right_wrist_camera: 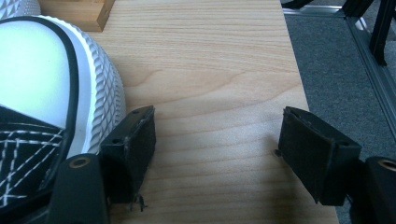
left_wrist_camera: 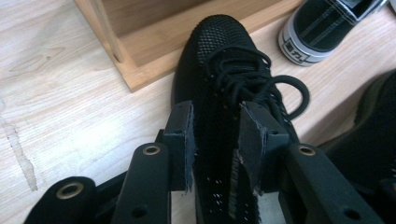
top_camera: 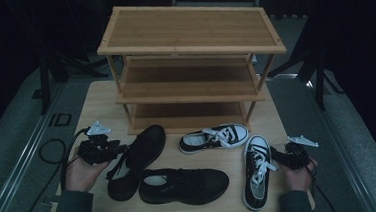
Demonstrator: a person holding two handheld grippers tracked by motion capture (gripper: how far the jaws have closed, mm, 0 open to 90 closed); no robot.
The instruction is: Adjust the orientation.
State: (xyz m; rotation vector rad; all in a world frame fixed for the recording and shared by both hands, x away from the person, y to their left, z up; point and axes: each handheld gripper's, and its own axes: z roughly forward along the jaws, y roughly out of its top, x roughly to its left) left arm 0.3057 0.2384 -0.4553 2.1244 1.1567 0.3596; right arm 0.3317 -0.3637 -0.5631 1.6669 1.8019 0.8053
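We see the left gripper [left_wrist_camera: 217, 135] clamped across the black mesh sneaker [left_wrist_camera: 224, 70] (toe toward the wooden shoe rack [top_camera: 191, 60]), near the table's [top_camera: 100, 99] left edge. The right gripper [right_wrist_camera: 217, 154] is released, beside 1 black-and-white canvas sneaker [right_wrist_camera: 51, 93].

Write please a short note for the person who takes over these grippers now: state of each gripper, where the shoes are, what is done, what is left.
Left gripper: jaws on both sides of the black mesh shoe, whose toe points at the rack; whether the pads press, I cannot tell.
Right gripper: open, nothing between the jaws, just right of the near canvas sneaker.
Second black shoe lies at the table's front edge; second sneaker lies before the rack.
Done: no shoe stands on the rack yet.
Left: probably all four shoes go onto its shelves, the mesh shoe first.
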